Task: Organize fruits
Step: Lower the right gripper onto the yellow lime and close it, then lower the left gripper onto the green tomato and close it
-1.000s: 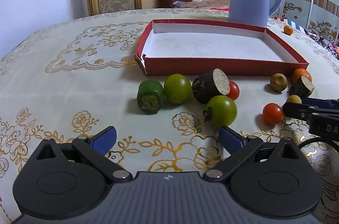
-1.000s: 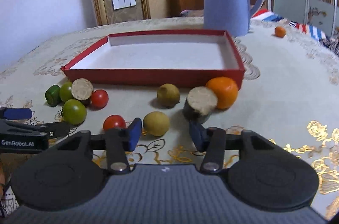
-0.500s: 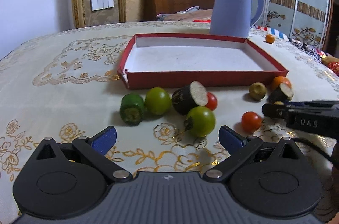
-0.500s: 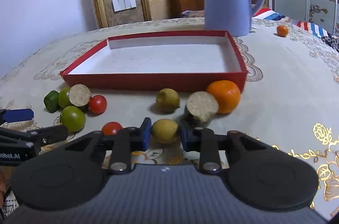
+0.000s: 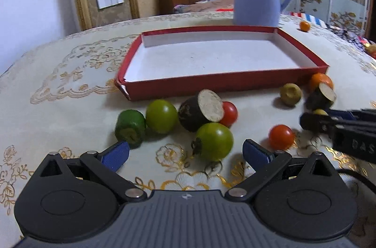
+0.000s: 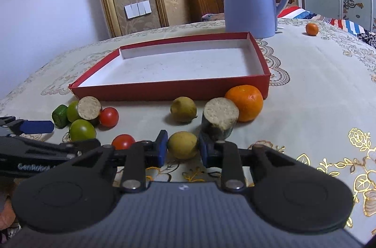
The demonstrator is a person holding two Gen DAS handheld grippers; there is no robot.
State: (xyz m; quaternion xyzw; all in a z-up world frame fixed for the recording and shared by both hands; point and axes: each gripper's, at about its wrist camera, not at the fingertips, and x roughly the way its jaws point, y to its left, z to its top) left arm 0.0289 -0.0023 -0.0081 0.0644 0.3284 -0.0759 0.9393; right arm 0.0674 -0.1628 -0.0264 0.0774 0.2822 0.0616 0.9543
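The right gripper [image 6: 182, 150], open around a yellow fruit [image 6: 182, 144] a second ago, has now clamped it on the table [image 6: 317, 88] before the empty red tray [image 6: 169, 89], ready for lifting in, while the left gripper [image 5: 185, 154] waits open.
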